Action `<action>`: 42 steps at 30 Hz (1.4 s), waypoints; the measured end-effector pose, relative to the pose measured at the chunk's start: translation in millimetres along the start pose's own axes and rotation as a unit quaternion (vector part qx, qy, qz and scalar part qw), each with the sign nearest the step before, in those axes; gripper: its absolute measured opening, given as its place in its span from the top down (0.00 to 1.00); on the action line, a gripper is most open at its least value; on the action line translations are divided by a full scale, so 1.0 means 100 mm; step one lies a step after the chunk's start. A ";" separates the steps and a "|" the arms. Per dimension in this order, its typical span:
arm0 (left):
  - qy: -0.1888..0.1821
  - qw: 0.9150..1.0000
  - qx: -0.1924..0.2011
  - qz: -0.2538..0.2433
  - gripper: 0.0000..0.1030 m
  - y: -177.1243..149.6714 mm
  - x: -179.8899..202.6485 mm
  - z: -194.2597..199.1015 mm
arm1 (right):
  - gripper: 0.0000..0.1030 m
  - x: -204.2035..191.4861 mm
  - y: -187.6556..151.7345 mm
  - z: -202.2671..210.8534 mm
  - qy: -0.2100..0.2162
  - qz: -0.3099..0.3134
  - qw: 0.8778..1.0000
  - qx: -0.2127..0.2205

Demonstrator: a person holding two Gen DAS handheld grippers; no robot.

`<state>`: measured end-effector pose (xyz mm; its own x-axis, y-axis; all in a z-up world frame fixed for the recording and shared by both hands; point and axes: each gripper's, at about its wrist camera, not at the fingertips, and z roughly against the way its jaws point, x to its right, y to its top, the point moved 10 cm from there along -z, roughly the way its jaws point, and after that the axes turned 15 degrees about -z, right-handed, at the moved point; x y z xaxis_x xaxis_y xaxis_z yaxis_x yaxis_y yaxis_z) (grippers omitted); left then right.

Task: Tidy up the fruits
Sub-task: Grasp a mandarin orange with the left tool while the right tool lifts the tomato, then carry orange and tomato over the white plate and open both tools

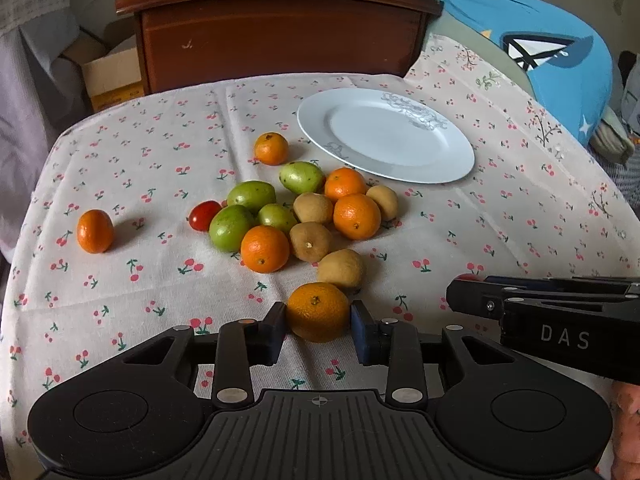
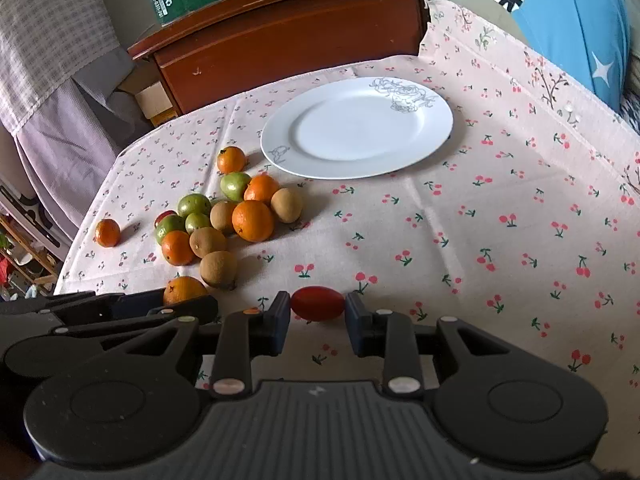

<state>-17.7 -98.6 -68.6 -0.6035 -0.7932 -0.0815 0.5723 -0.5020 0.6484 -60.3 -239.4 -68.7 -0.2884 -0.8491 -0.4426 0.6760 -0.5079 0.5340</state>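
A lived-in home room: a cherry-print tablecloth (image 1: 160, 184) covers the table beside a dark wooden cabinet (image 1: 276, 36), cardboard boxes (image 1: 108, 76) and blue patterned bedding (image 1: 540, 40).

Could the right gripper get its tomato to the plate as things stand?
Probably yes: the right gripper is shut on the tomato, and only bare cloth lies before the plate.

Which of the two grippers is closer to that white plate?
Right, though neither is close. The right gripper, shut on a red tomato, sits almost straight in front of the plate. The left gripper, its fingers against an orange, is further left, behind the fruit pile.
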 end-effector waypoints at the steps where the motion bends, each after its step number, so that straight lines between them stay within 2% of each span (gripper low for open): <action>1: 0.003 1.000 -0.001 -0.002 0.70 0.00 0.00 0.00 | 0.71 0.00 0.00 0.00 0.000 0.000 1.000 0.000; 10: 0.012 1.000 0.001 -0.012 0.70 0.03 0.00 0.08 | 0.71 -0.08 -0.01 0.01 0.009 0.004 1.000 -0.001; 15: 0.003 1.000 0.007 0.004 0.70 0.11 -0.06 0.20 | 0.71 -0.15 0.03 0.07 0.021 0.002 1.000 0.002; 19: -0.006 0.999 0.026 0.020 0.70 0.29 -0.14 0.36 | 0.71 -0.25 0.17 0.18 0.035 0.006 0.999 0.017; 25: -0.003 0.999 0.052 0.009 0.70 0.60 -0.30 0.48 | 0.71 -0.39 0.47 0.34 0.065 0.006 0.997 0.038; 30: -0.028 0.998 0.049 0.018 0.70 0.77 -0.37 0.35 | 0.71 -0.36 0.74 0.30 0.075 0.002 0.996 0.044; 42: -0.063 0.996 0.051 -0.022 0.70 1.20 -0.26 -0.23 | 0.71 -0.12 1.11 -0.16 0.062 -0.049 0.997 0.023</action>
<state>79.2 -146.2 -6.3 -0.6960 -0.7178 -0.0204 0.4878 -0.4934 0.7201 29.0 -283.6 -15.2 -0.2633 -0.7724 -0.5780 0.6165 -0.5956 0.5150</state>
